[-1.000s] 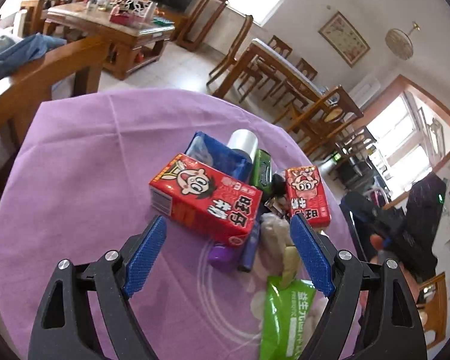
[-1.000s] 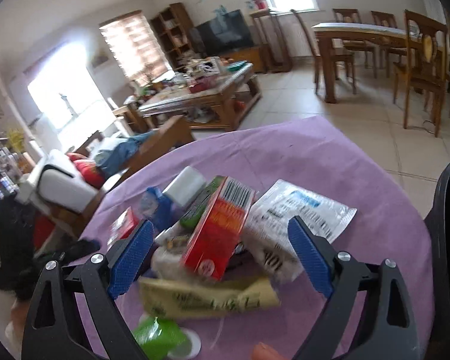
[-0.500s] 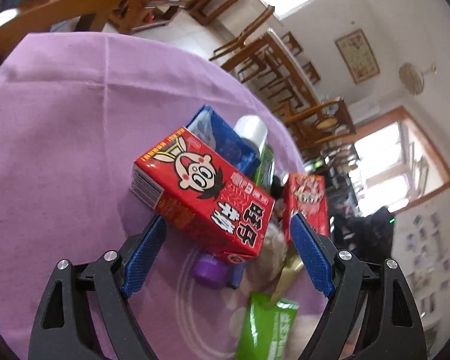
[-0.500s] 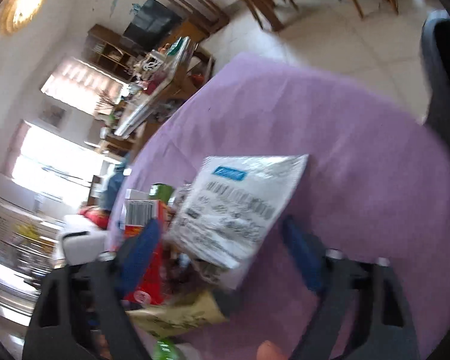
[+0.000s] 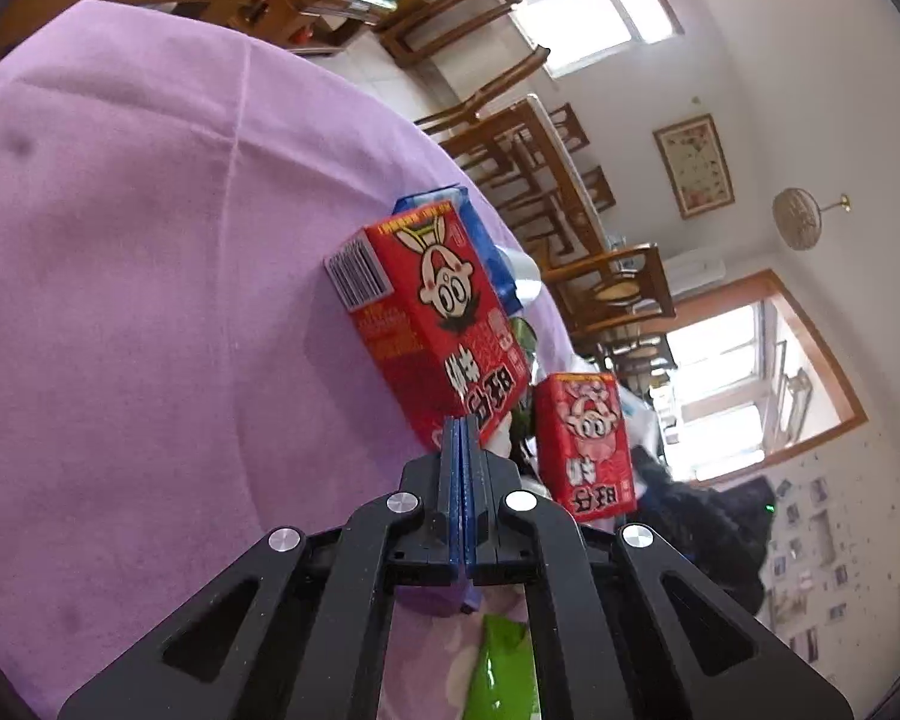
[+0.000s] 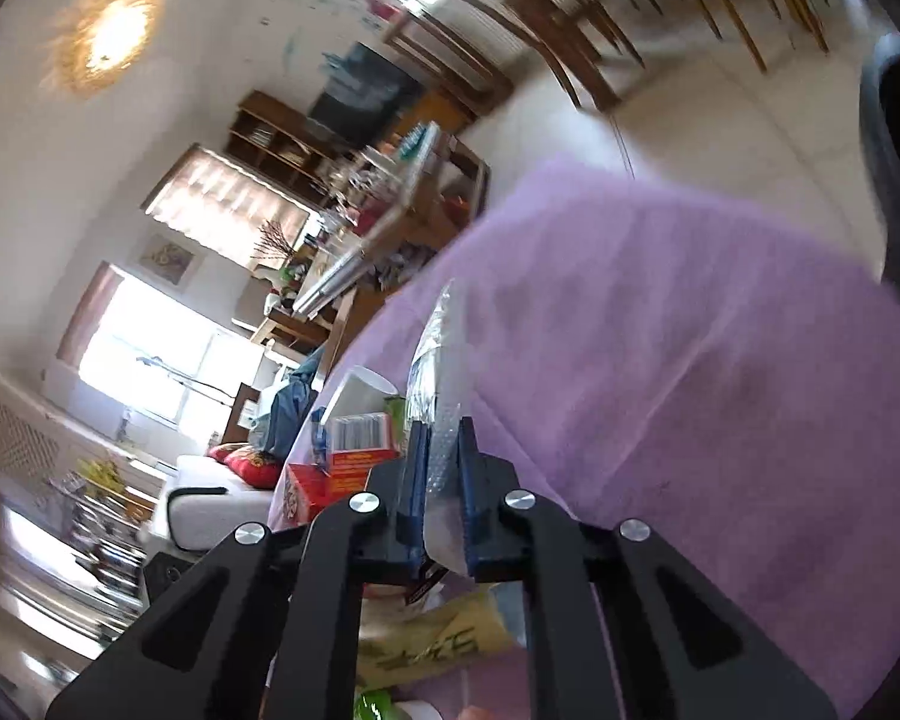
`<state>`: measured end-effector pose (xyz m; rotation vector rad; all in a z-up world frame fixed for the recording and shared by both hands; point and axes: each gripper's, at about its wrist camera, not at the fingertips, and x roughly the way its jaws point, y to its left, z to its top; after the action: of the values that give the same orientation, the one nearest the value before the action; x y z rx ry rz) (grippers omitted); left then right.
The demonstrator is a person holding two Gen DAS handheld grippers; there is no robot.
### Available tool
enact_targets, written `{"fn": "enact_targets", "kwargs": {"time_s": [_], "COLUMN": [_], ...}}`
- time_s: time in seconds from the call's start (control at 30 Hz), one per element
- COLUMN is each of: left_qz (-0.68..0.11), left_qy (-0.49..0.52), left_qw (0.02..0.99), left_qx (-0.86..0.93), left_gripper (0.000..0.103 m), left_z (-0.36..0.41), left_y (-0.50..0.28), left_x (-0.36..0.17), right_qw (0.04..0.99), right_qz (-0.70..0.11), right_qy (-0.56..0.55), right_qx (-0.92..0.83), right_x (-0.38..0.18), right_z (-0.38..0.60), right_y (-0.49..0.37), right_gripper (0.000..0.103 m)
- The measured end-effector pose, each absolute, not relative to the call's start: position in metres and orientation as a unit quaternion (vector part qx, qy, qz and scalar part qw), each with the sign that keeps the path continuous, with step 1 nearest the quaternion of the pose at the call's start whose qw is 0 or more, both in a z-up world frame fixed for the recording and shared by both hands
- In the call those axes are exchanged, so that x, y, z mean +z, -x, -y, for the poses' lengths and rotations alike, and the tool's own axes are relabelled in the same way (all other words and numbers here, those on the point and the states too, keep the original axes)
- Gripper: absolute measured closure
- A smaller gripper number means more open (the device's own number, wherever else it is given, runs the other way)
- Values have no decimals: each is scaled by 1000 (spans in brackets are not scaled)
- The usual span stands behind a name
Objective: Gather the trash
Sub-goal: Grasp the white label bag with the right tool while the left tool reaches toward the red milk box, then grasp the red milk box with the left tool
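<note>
A pile of trash lies on the purple tablecloth point(image 5: 120, 300). My left gripper point(image 5: 461, 426) is closing, its blue pads pressed together at the lower corner of a big red cartoon carton point(image 5: 432, 324). Nothing shows between the pads. A second red carton point(image 5: 585, 438) stands to the right. My right gripper point(image 6: 441, 432) is closing too, its pads pinching a clear silvery plastic wrapper point(image 6: 432, 348) seen edge-on. The wrapper rises from the jaws over the cloth point(image 6: 690, 360).
A blue packet point(image 5: 480, 228) and a white cup point(image 5: 519, 267) lie behind the big carton. A green wrapper point(image 5: 504, 672) and a purple item point(image 5: 432, 600) sit under the left jaws. A yellow wrapper point(image 6: 432, 642) lies under the right gripper. Wooden chairs stand beyond the table.
Both grippers went from wide open to shut. The left sank and rolled toward the big carton. The right rolled, slid onto the clear wrapper and clamped it.
</note>
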<state>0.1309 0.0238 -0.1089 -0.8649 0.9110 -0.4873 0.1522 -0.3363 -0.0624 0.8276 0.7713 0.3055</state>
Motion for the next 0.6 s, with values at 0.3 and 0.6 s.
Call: {"fn": "enact_targets", "kwargs": {"time_s": [0.3,0.6], "left_qz": [-404,-395], "left_qy": [286,-15], "left_qw": [846,900], "left_qx": [-199,-182], "left_gripper": [10,7], "left_z": [-18,38], "left_y": [-134,-169], "left_x": [-54,-20], "right_qw": [900,891], "right_qz": [-298,-314], "right_qy": [-296,-307], "right_qx": [115,117], "right_x": [-10,-27], "right_z": [333,339], "right_y": [-118,-122], "right_gripper": [94,93]}}
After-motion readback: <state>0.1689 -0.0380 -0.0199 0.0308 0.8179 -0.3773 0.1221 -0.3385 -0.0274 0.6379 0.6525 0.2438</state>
